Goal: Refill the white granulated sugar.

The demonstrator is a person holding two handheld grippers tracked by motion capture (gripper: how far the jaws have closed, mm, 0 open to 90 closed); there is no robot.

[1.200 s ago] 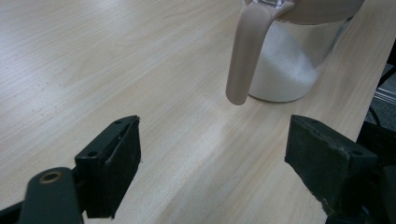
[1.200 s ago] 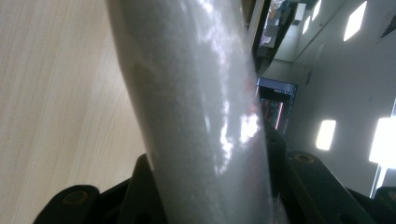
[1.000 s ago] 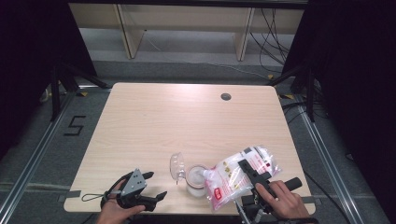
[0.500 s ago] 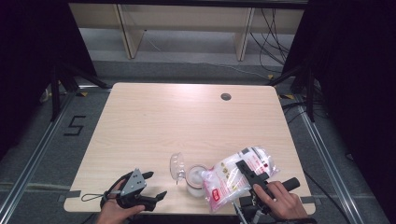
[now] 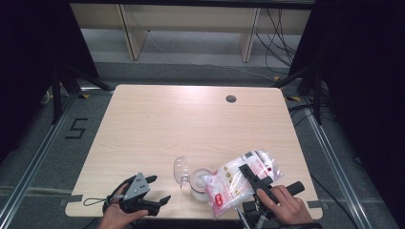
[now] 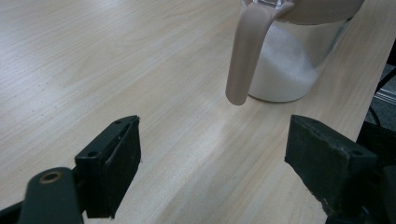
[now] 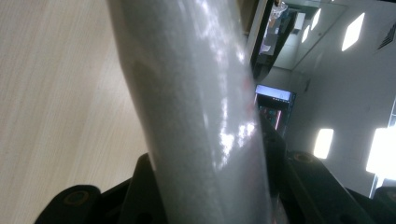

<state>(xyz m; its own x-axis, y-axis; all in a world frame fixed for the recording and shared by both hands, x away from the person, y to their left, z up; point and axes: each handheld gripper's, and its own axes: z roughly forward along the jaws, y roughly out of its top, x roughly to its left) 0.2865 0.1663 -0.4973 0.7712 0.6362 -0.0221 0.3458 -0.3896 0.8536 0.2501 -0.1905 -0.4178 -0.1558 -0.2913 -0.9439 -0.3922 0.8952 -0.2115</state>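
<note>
Bag (image 5: 243, 179) of white grains clamped in my right gripper (image 5: 253, 177), tilted mouth-down over jar (image 5: 199, 183) near table (image 5: 191, 124) front edge, for pouring. My left gripper (image 5: 155, 193) wide, empty, beside jar.

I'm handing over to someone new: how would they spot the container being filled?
Look along the near edge of the light wooden table, right of centre. The clear glass jar of white grains stands upright there, against the tilted red-printed plastic bag; only it has an open beige flip lid.
</note>
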